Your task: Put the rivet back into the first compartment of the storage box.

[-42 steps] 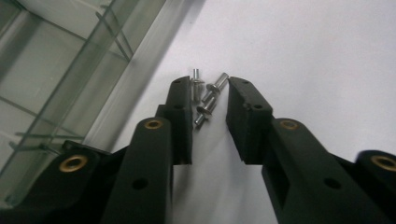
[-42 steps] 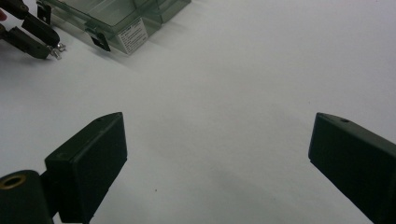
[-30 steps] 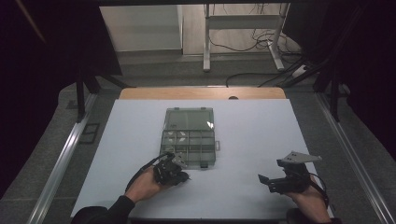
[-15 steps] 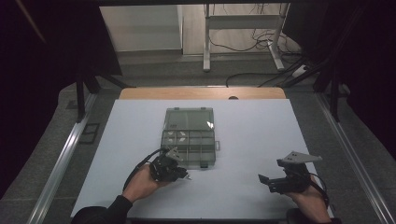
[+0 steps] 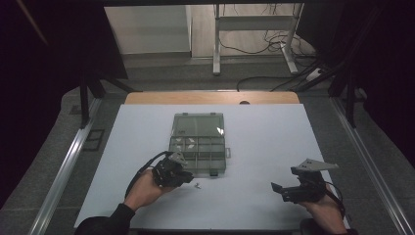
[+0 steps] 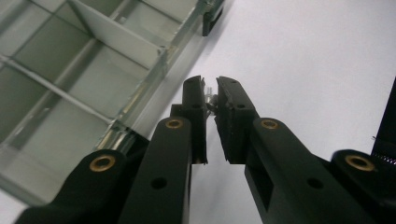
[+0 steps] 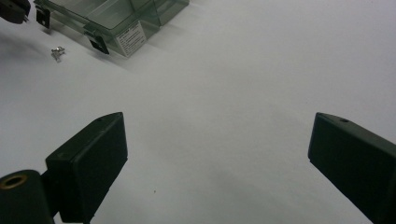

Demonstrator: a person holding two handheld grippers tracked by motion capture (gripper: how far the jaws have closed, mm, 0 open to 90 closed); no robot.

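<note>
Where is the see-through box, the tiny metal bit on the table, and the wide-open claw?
Clear box [image 5: 197, 142]: high view, a middle divider.
Small metal piece [image 7: 57, 52]: right gripper view, its middle, lying on the white table.
Right gripper [image 7: 217, 163]: right gripper view, midway between its spread jaws.

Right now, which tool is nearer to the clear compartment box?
Left. The left tool is beside the compartment box's near-left corner; the right tool is far off to its right.

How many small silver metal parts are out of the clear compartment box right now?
2: one pinched in the left gripper, one loose on the white table before the box. Others may be hidden.
</note>
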